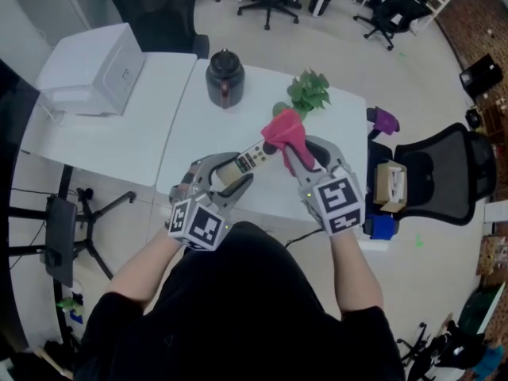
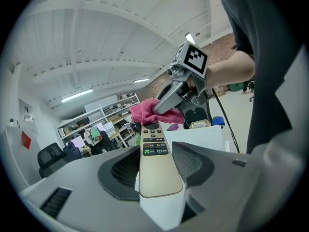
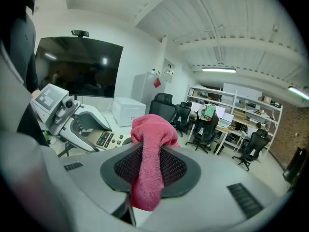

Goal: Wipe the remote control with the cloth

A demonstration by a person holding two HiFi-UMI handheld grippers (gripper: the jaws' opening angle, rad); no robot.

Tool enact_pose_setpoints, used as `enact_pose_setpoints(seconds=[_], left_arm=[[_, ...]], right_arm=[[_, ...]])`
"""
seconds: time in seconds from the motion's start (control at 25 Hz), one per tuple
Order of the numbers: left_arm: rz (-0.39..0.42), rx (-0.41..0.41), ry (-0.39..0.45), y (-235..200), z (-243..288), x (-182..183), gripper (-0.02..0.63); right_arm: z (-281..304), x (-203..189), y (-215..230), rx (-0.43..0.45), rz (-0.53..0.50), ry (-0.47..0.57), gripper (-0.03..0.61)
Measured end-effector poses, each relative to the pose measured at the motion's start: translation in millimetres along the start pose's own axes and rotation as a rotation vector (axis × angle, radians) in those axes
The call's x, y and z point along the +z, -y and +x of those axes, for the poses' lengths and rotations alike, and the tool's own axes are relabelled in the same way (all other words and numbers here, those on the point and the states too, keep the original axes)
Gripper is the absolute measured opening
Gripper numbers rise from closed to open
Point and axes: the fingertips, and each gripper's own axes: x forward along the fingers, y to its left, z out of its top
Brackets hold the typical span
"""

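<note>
My left gripper [image 2: 157, 178] has its jaws clamped on the near end of the remote control [image 2: 153, 149], held above the table [image 1: 198, 125]. My right gripper [image 3: 150, 173] has its jaws pinched on the pink cloth [image 3: 150, 134], which is bunched over the remote's far end. I'd stroke lightly along the buttons, bracing with the left grip. The button labels are too small to read.

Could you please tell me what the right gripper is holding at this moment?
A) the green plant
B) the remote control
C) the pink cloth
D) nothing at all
C: the right gripper is shut on the pink cloth, while the remote control sits between the jaws of the left gripper.
</note>
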Motion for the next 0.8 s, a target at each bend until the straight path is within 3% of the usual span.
enact_pose_setpoints(seconds=[0.04,0.12,0.2,0.32,0.36,0.44,0.52,0.6,0.8], left_arm=[[-0.061,-0.007,0.020,-3.3,0.6,1.1,0.212],[-0.280,-0.036,0.091,-15.0,1.1,5.4,0.212],[-0.603,-0.111,0.182,-29.0,-0.6,8.7,0.212],[-1.140,-0.269,0.394,-52.4,-4.7,11.3,0.212],[-1.293,-0.311,0.469,-60.5,-6.8,12.8,0.212],[-1.518,-0.385,0.612,-73.1,-12.4,19.3,0.212],[-1.646,-0.460,0.722,-78.6,-16.8,25.0,0.212],[-1.705,-0.518,0.779,-79.3,-18.9,28.5,0.212],[-1.712,-0.647,0.808,-67.1,-22.7,41.4,0.212]], right_arm=[[-3.4,5.3,1.2,0.002,0.019,0.030,0.101],[-13.2,17.5,4.0,0.015,0.084,0.119,0.101],[-25.1,27.9,6.6,0.039,0.190,0.229,0.101],[-33.1,32.0,-0.2,0.089,0.316,0.342,0.101],[-32.2,31.2,-7.9,0.114,0.336,0.354,0.101],[-27.3,28.9,-29.9,0.183,0.357,0.357,0.101],[-21.4,27.7,-54.2,0.262,0.368,0.353,0.101],[-16.6,27.8,-73.6,0.322,0.366,0.349,0.101],[-10.5,29.8,-89.3,0.375,0.356,0.354,0.101]])
